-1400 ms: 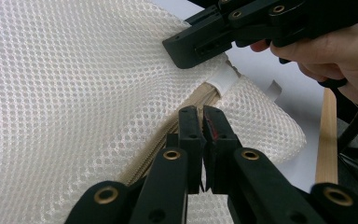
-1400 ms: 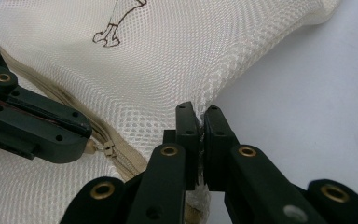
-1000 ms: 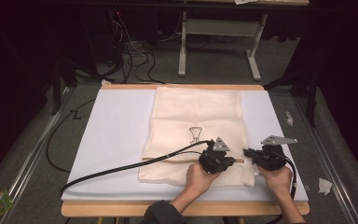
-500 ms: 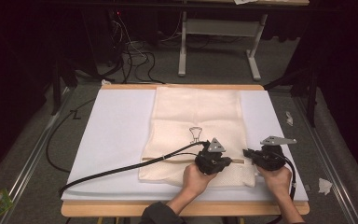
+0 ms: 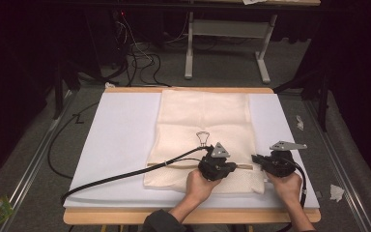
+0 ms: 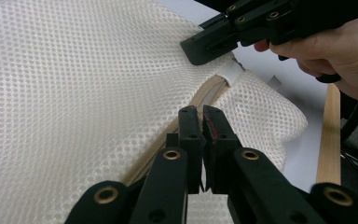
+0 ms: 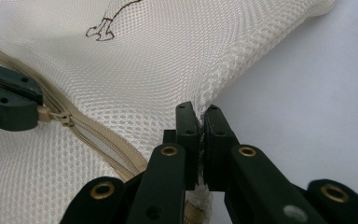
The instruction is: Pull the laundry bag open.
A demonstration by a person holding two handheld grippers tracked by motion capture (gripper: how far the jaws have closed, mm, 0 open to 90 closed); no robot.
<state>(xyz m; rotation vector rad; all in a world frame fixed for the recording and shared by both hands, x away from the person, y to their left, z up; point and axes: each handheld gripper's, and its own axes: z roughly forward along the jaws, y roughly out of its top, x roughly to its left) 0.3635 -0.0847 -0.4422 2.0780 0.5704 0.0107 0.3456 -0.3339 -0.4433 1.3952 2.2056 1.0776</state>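
My right gripper point(image 7: 199, 122) pinches the mesh bag's point(image 5: 203, 116) edge, left gripper point(image 6: 201, 122) clamps the zipper pull point(image 7: 44, 113), zipper point(image 7: 107, 142) running between them.

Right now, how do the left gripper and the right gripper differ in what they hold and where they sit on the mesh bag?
The left gripper is shut on the zipper pull, partway along the zipper; the right gripper is shut on the mesh bag fabric at its side edge. In the high view the left gripper sits over the bag, the right gripper at the bag's right edge. Both have shut jaws, near the bag's near end.
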